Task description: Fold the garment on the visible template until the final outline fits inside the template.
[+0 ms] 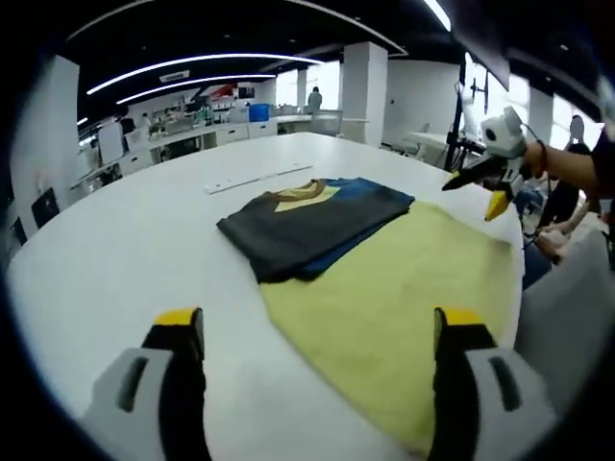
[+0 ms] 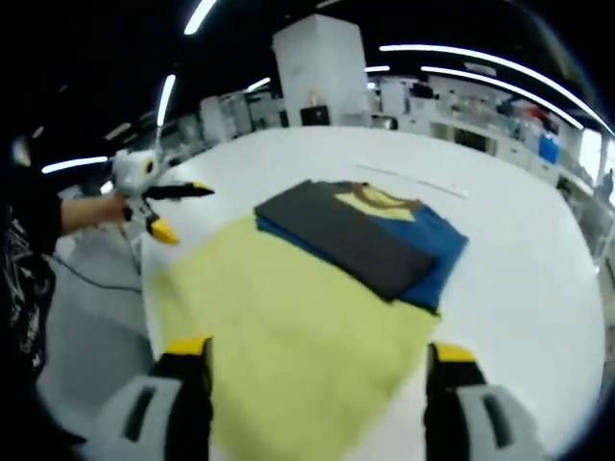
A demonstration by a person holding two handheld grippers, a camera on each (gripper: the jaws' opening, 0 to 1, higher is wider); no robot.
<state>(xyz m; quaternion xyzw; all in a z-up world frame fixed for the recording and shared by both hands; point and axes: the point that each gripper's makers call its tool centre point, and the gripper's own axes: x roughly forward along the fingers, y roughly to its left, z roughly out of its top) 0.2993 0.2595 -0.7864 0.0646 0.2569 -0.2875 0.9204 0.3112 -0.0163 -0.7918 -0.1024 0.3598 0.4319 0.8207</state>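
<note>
The folded garment, dark grey over blue with a yellow panel at its collar end, lies partly on the far end of the yellow template and overhangs onto the white table (so the fit, by judgement, is not yet achieved). The left gripper and right gripper are both spread and hold nothing. In the left gripper view the right gripper shows at the far right; in the right gripper view the left gripper shows at left.

template partly under garment
</note>
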